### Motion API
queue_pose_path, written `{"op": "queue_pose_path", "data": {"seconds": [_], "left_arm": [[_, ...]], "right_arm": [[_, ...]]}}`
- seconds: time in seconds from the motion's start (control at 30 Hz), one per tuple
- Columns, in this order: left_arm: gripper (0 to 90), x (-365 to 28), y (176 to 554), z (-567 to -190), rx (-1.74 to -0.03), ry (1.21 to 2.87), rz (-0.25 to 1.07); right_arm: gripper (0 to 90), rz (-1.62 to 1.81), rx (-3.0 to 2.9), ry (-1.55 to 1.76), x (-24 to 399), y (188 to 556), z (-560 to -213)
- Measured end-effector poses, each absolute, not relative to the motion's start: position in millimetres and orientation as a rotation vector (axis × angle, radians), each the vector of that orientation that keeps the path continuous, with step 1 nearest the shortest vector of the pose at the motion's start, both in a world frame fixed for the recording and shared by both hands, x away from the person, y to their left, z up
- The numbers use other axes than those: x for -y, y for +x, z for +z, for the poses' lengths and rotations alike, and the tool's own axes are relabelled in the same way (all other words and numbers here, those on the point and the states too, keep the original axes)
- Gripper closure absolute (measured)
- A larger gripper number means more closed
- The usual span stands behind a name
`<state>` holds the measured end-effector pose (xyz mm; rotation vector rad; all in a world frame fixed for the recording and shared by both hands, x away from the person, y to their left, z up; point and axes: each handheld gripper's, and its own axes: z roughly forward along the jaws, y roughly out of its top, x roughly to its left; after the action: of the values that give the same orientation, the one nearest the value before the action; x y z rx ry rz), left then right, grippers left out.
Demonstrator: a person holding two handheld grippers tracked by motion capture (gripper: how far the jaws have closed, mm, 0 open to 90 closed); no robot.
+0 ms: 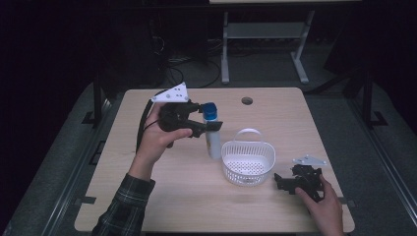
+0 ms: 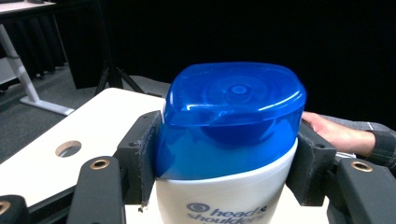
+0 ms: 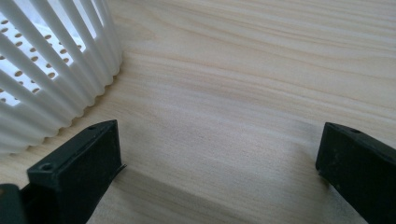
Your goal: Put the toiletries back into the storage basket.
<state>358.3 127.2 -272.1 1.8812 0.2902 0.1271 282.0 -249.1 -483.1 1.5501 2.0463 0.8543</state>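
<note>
A white shampoo bottle (image 1: 213,142) with a blue cap (image 1: 210,111) stands upright just left of a white slotted basket (image 1: 247,169). My left gripper (image 1: 210,127) comes at it from the left, shut on it right below the cap. In the left gripper view both pads (image 2: 142,154) press the sides of the bottle (image 2: 224,196) where the blue cap (image 2: 231,116) meets the white body. Whether its base touches the table I cannot tell. My right gripper (image 1: 279,181) rests on the table to the right of the basket, and its jaws stand wide open (image 3: 219,168) with bare wood between them.
The light wooden table (image 1: 172,196) has a round cable hole (image 1: 247,101) near its far edge. The basket's ribbed wall (image 3: 46,70) is close at the upper left of the right gripper view. A desk frame (image 1: 265,34) stands on the floor beyond the table.
</note>
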Motion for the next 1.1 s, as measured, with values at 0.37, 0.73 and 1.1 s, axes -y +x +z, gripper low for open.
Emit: {"op": "queue_pose_path", "data": {"seconds": [0.37,0.73,1.1], "left_arm": [[36.3,-105,360,-277,-0.272,1.881,0.112],[36.3,-88,363,-286,-0.254,1.892,0.109],[36.3,-77,365,-303,-0.254,1.902,0.108]], "right_arm": [[0.0,0.854,-2.046,1.550,249,282,-483],[0.0,0.854,-2.046,1.549,249,282,-483],[0.0,0.854,-2.046,1.550,249,282,-483]]}}
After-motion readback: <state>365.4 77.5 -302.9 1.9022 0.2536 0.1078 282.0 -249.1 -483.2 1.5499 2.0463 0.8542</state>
